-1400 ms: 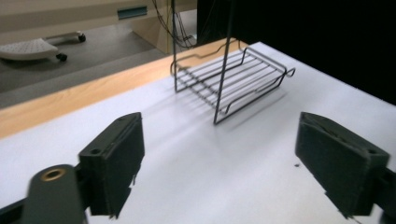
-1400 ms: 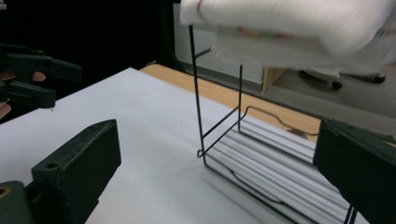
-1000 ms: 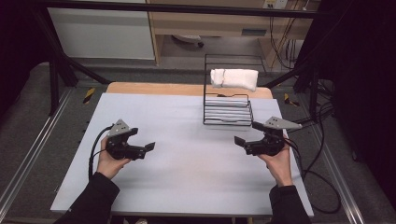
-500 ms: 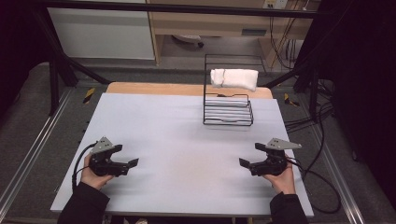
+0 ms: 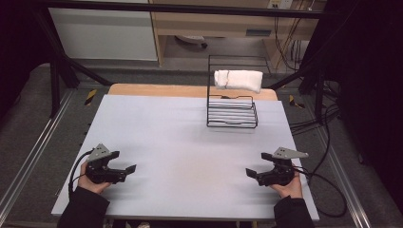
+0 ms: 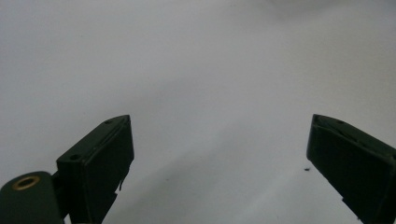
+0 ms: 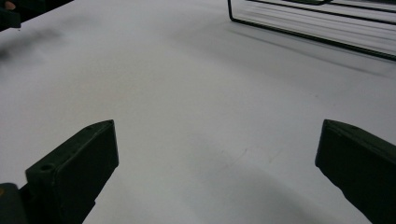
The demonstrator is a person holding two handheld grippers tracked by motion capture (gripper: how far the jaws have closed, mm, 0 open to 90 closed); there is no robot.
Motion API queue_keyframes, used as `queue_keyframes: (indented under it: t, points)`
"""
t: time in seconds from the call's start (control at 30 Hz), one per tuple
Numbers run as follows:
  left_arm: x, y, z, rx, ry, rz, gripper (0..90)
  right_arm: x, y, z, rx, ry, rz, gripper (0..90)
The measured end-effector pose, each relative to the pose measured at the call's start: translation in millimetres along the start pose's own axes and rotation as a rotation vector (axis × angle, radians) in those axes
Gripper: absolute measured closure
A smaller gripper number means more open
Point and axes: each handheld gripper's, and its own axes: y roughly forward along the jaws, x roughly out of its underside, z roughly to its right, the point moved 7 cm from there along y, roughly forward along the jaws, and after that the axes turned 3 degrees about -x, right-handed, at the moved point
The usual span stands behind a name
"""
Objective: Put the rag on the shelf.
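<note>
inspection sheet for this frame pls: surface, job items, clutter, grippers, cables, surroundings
Surface: white table top, bare between the hands; wooden strip along its far edge.
Job's things: black wire rack at the far right of the table; rolled white towel resting on the rack's upper rail.
Clutter: nothing seen.
Grippers: left gripper and right gripper near the table's front edge, jaws apart, holding nothing.
Cables: black cable trailing from the right gripper off the table; loose wires on the floor at right.
Surroundings: dark metal frame, grey floor, pale cabinet behind.
</note>
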Motion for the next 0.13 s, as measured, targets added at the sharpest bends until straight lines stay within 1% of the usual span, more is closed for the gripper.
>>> queue_keyframes:
  t: [0.13]
  points:
    - [0.7, 0.4, 0.5, -0.002, 0.008, -0.007, 7.5, -0.2, -0.2, 0.0, -0.002, -0.002, 0.0, 0.1]
